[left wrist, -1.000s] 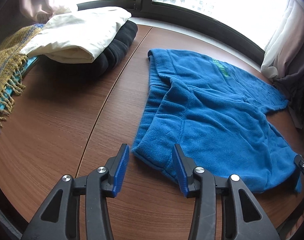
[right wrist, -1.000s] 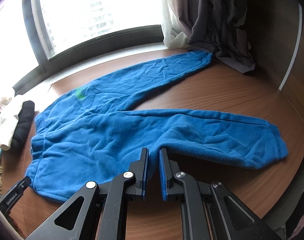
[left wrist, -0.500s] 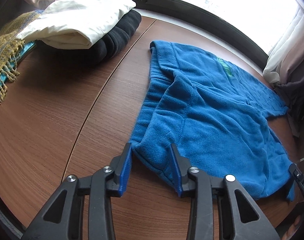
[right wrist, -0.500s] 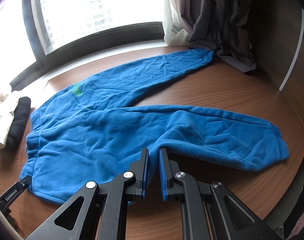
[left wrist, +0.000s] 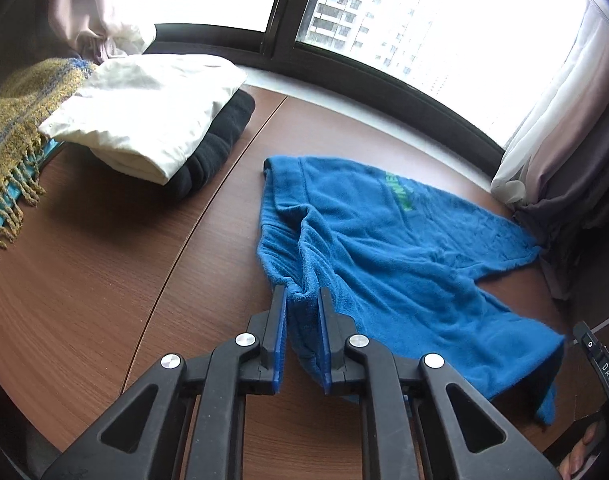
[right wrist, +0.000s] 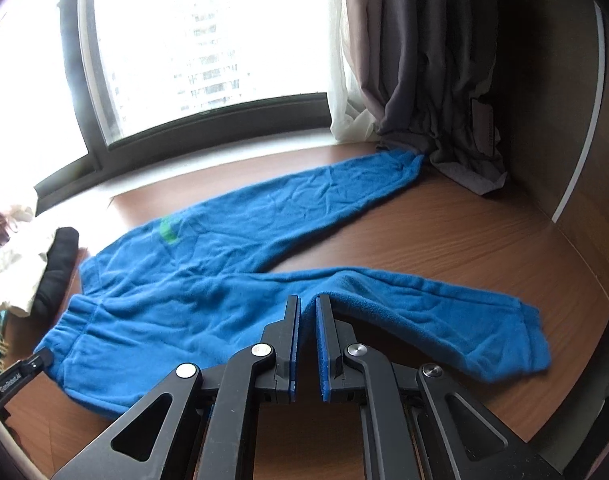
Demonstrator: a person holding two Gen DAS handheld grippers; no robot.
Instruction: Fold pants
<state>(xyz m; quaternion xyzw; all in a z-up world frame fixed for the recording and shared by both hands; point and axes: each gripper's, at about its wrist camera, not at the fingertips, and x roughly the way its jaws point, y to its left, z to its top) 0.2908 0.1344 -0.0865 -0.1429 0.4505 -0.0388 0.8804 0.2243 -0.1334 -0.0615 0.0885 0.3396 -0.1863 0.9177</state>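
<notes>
Blue fleece pants (right wrist: pixel 192 292) with a green logo lie spread on the brown wooden table (right wrist: pixel 484 240); they also show in the left wrist view (left wrist: pixel 404 248). My left gripper (left wrist: pixel 302 300) is shut on the near corner of the waistband and lifts it off the table. My right gripper (right wrist: pixel 307 304) is shut on the near edge of the near leg, which is raised a little. The far leg (right wrist: pixel 336 192) stretches toward the curtain.
A folded stack of white cloth (left wrist: pixel 144 120) on black cloth (left wrist: pixel 220 148) sits at the table's left, next to a fringed mustard blanket (left wrist: pixel 12 128). Grey curtains (right wrist: pixel 432 80) hang at the right corner. A window runs along the far edge.
My left gripper closed from open onto the waistband corner and lifted it. My right gripper stayed shut on the near leg's edge and both views have risen.
</notes>
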